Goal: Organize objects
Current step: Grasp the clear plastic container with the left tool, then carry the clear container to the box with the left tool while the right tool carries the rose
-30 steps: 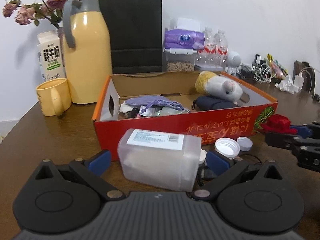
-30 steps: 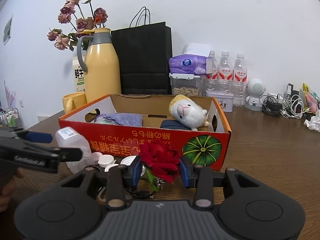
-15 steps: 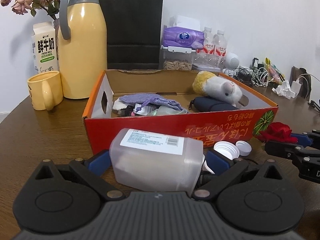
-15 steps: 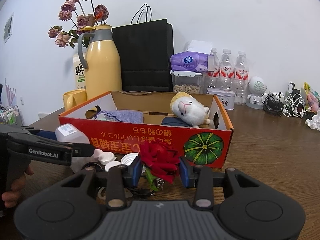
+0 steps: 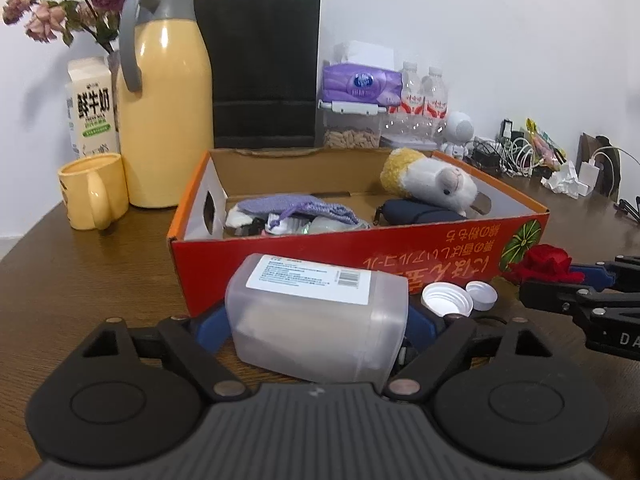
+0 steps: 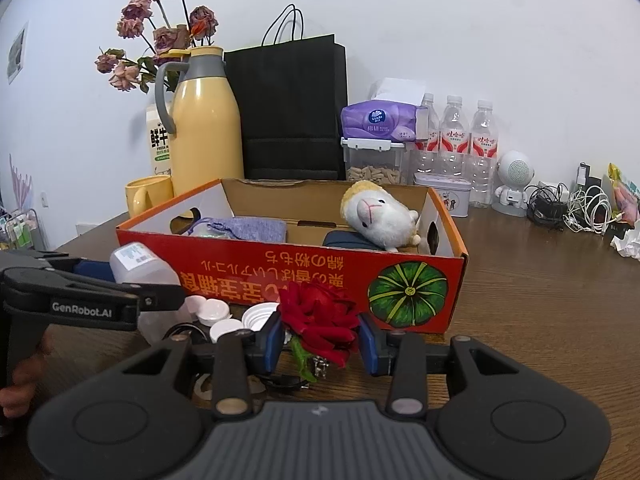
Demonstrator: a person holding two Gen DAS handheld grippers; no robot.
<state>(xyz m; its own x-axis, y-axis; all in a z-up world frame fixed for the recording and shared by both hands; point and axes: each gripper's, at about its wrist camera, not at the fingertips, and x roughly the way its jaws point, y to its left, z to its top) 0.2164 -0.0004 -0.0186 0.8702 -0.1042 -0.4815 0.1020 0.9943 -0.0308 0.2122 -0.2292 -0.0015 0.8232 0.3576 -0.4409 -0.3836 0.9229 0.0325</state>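
My left gripper [image 5: 316,320] is shut on a translucent plastic bottle [image 5: 316,320] with a white label, held on its side in front of the red cardboard box [image 5: 320,256]. My right gripper [image 6: 320,338] is shut on a red rose [image 6: 320,312], just before the box's front wall [image 6: 412,292]. The rose [image 5: 544,264] and the right gripper's fingers [image 5: 568,292] also show at the right in the left wrist view. The bottle [image 6: 136,266] shows at the left in the right wrist view. The box holds a plush sheep [image 6: 380,216], a purple pouch [image 6: 248,226] and a dark case [image 5: 416,212].
White bottle caps [image 5: 448,300] and a cable lie on the brown table before the box. Behind it stand a yellow thermos [image 5: 164,120], a yellow mug [image 5: 92,192], a milk carton [image 5: 90,108], a black paper bag [image 5: 264,72], tissues, water bottles [image 6: 456,140] and cables [image 6: 572,208].
The left gripper with the bottle has lifted slightly, and the box looks closer and lower in its view. The right gripper still holds the rose and has risen a little.
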